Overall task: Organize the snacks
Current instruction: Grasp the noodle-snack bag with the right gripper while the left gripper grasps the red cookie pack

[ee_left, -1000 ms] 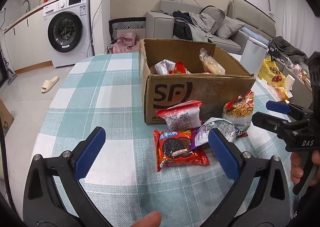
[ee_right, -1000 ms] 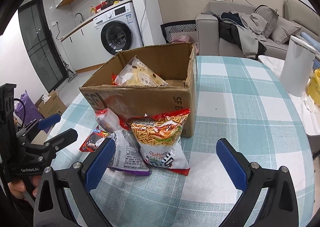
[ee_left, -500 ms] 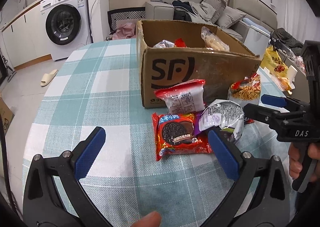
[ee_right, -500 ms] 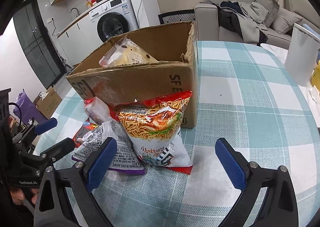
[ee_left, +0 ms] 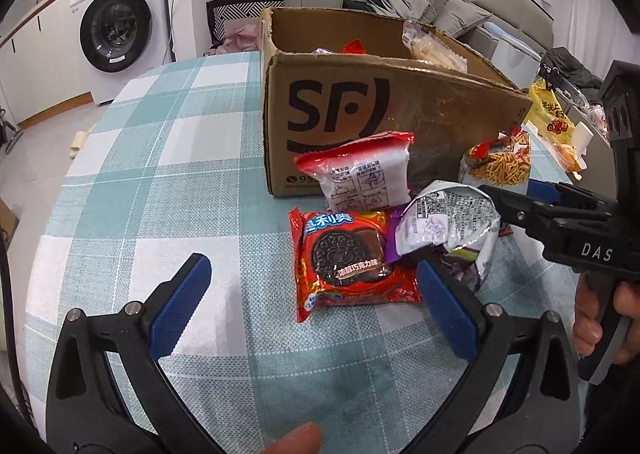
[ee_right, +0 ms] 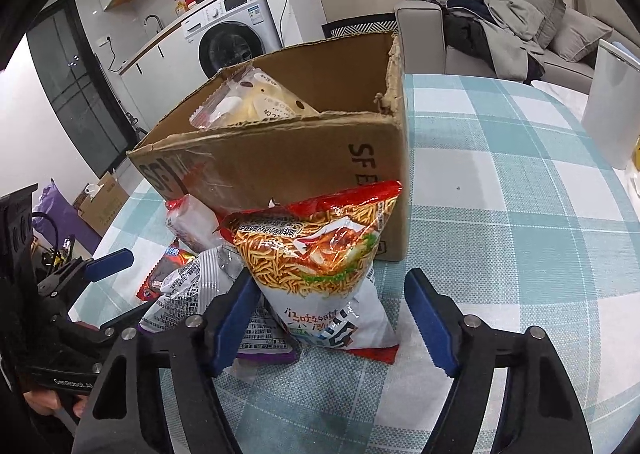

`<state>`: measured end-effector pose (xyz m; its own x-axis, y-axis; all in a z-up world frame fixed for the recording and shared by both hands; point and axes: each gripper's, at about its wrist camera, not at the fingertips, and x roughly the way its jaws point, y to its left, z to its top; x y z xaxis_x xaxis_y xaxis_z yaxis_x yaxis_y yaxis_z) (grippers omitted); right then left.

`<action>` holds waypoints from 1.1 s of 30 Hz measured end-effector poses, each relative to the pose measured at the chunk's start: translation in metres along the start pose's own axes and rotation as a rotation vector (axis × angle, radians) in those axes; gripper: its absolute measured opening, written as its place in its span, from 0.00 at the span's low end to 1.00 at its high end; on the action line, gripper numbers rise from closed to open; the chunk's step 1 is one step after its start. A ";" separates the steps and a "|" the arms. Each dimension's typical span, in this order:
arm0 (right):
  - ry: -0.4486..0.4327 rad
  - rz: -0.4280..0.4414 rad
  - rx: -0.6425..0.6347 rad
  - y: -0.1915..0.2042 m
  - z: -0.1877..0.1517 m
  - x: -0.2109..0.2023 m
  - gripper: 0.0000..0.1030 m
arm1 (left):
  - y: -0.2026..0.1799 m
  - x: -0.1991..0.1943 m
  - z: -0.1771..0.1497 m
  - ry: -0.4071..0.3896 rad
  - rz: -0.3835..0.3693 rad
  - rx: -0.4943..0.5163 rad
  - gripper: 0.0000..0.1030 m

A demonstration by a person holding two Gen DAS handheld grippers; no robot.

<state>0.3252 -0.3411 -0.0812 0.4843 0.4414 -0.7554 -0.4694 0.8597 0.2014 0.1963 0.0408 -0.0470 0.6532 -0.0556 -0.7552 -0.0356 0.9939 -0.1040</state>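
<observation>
Snacks lie in a small heap on the checked tablecloth (ee_left: 168,190), just in front of the SF cardboard box (ee_left: 360,110), which already holds a few packets, e.g. a pale bread pack (ee_right: 256,102) leaning on its wall. The noodle snack bag (ee_right: 320,262) leans w/ its top against the box corner, so it stands half upright and its lower part is easy to reach. The right gripper (ee_right: 332,318) is wide open; the left finger is at the bag's side, the right finger is apart from it, prob. placed to take this bag next. Beside it the silver-purple packet (ee_left: 448,226) lies partly over the Oreo pack (ee_left: 348,254), and a red-white packet (ee_left: 364,174) rests against the box front. The left gripper (ee_left: 316,306) is also wide open, low over the cloth, near the Oreo pack but not closed on it. I judge both are lining up for a pick, then a lift into the box.
</observation>
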 end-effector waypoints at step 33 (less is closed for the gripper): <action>-0.094 0.041 0.022 -0.007 -0.018 -0.040 0.46 | -0.005 0.030 0.001 0.059 -0.011 0.029 0.87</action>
<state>0.2962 -0.3690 -0.0636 0.5323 0.4977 -0.6848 -0.4745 0.8453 0.2455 0.2162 0.0343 -0.0684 0.6074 -0.0715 -0.7911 -0.0063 0.9955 -0.0949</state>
